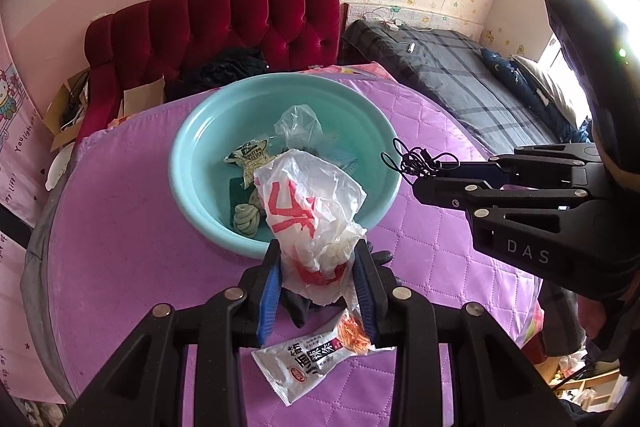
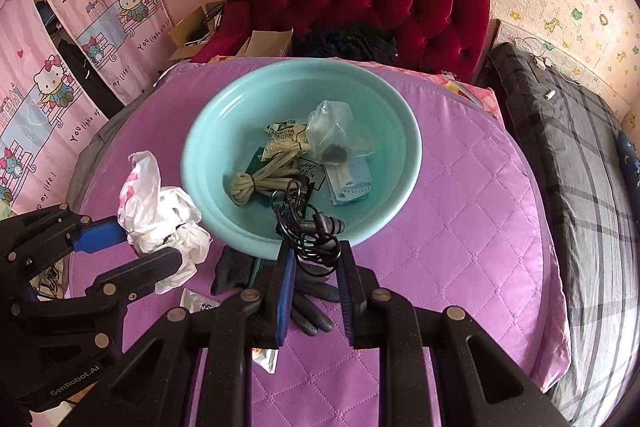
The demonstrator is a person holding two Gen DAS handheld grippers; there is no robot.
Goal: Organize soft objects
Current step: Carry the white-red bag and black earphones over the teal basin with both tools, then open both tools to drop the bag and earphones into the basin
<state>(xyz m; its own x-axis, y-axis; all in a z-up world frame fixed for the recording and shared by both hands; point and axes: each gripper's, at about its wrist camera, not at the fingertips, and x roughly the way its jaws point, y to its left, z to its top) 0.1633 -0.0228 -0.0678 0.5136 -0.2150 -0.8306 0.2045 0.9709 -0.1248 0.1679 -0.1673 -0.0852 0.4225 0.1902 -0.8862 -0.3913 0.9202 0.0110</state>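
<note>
Left gripper is clenched on the crumpled white bag; right gripper is clenched on the black earphone cord. I hold both loads above the purple quilt, just near of the teal basin, which sits mid-table and already contains a rope coil, a clear bag, a mask and a printed packet.

Procedure, as I judge it:
1. Basin first: I carry each load past the near rim before lowering, so nothing drapes over the edge.
2. Bag: it is bulky and springy. I place it toward the left half, low inside the wall, then release; dropped from high it may drift out.
3. Cord: loops hang below my jaws and can snag the rim or the rope. I lower until the loops rest on the floor of the basin, right half, then open.
4. I keep both grippers apart over the basin.

Remaining on the quilt: dark gloves and a snack sachet, near of the basin.
</note>
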